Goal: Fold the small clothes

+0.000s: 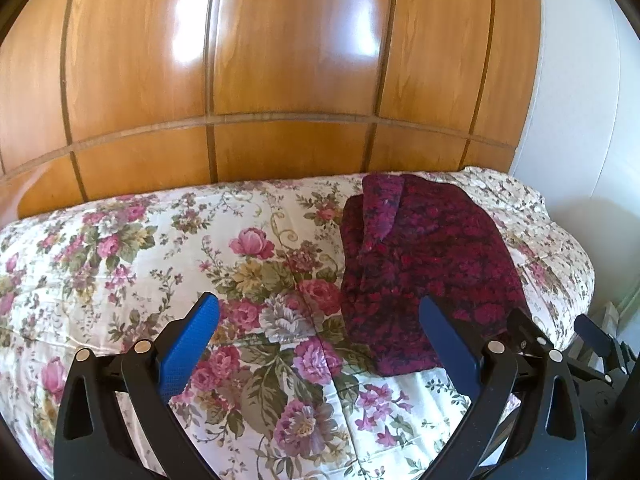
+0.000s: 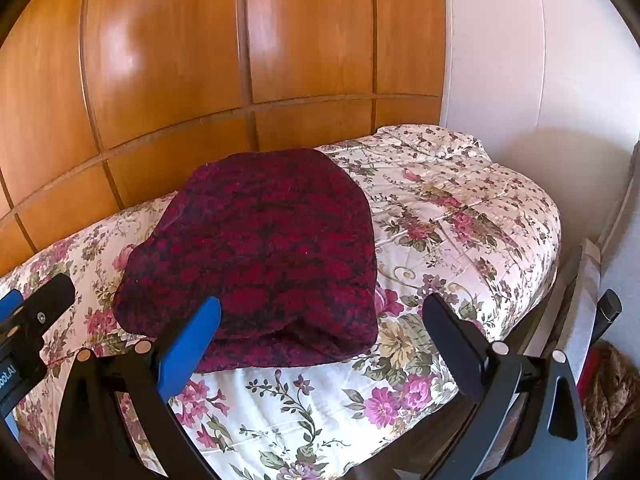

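Both tools, left (image 1: 320, 320) and right (image 2: 322, 322), spread wide, gripping nothing. Folded maroon floral garment (image 2: 260, 256) lying flat on the floral bedspread (image 2: 460, 216), near its front edge, likely for easy reach.

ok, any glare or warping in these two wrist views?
Left wrist: bright window glare on the wooden wardrobe, its panel lines bowed by the fisheye. Right wrist: softer sheen on the same doors, dark corner vignette; the folded crimson garment stays sharp and evenly lit.
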